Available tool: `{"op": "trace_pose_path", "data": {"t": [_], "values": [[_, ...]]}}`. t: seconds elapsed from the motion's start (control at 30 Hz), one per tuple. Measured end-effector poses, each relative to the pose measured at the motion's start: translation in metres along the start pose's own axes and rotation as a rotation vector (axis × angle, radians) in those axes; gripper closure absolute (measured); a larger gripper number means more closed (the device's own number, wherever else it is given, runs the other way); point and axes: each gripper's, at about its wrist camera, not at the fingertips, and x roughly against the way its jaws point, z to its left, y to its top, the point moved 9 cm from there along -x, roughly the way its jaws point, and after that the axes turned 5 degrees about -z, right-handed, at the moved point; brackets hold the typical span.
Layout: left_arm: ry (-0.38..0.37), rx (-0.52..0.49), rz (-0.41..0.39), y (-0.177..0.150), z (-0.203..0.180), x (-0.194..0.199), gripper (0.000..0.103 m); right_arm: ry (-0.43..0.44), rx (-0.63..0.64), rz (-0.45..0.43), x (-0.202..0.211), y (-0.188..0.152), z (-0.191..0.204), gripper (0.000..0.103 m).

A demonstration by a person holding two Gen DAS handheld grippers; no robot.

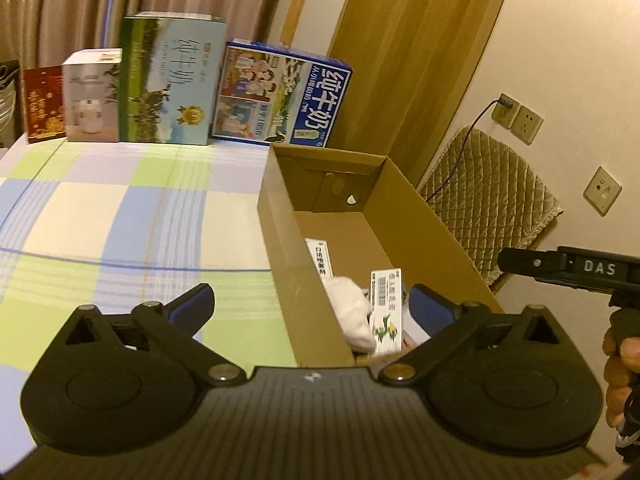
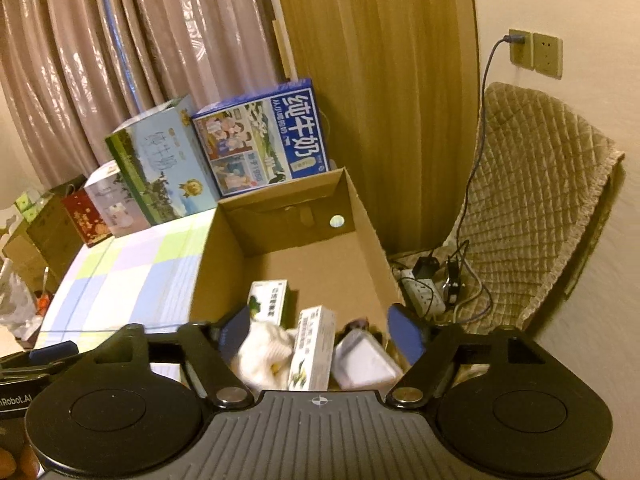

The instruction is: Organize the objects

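An open cardboard box [image 2: 362, 216] sits at the right edge of a table covered in a checked cloth [image 1: 120, 208], already holding the small items being tidied: two white medicine cartons with green print, one standing at the near middle [image 2: 314, 350] and one a little farther in at the left [image 2: 270, 300], a crumpled white cloth [image 2: 262, 354] against the near-left wall, and a pale plastic item [image 2: 366, 360] at the near right. All lie bunched at the near end, leaving the far half of the box floor bare; judging by this, items are dropped in from the near side.

The right gripper [image 2: 320, 330] hangs above that near end with its fingers spread wide and nothing between them. The left gripper [image 1: 310, 306] is likewise spread wide and empty, straddling the box's near-left wall, one finger over the cloth-covered table and the other over the box. A hand [image 1: 622, 380] grips the handle of the right tool at the far right of the left wrist view.

Along the table's far edge stands a row of larger packages: a blue milk carton box [image 2: 262, 136], a taller green-and-pale box [image 1: 172, 80], a white box [image 1: 92, 96] and a small red box [image 1: 44, 104]. To the right of the box, a quilted cover [image 2: 536, 208] drapes a seat, with a power strip [image 2: 424, 294] on the floor.

No loose items show on the cloth, so the sorting appears nearly finished.
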Motion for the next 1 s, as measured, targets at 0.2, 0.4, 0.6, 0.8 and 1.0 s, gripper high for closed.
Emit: {"op": "trace_pose_path", "data": {"t": [0.2,0.4,0.6,0.8,1.0], "values": [[0.019,-0.021,-0.025,-0.012,-0.004,0.047,0.001,0.0,0.003,-0.009,0.042,-0.021,0.013,0.005],[0.04,-0.026,-0.03,-0.028,-0.009,0.086,0.001,0.003,-0.014,0.004,0.079,-0.049,0.018,0.002],[0.088,0.005,-0.029,-0.043,-0.007,0.116,0.001,-0.027,0.022,-0.02,0.114,-0.062,0.026,0.002],[0.109,-0.014,-0.014,-0.055,-0.008,0.138,0.001,-0.028,0.025,-0.036,0.148,-0.077,0.034,0.002],[0.143,-0.034,-0.017,-0.066,-0.005,0.156,0.001,-0.033,0.096,-0.034,0.165,-0.092,0.051,0.002]]}}
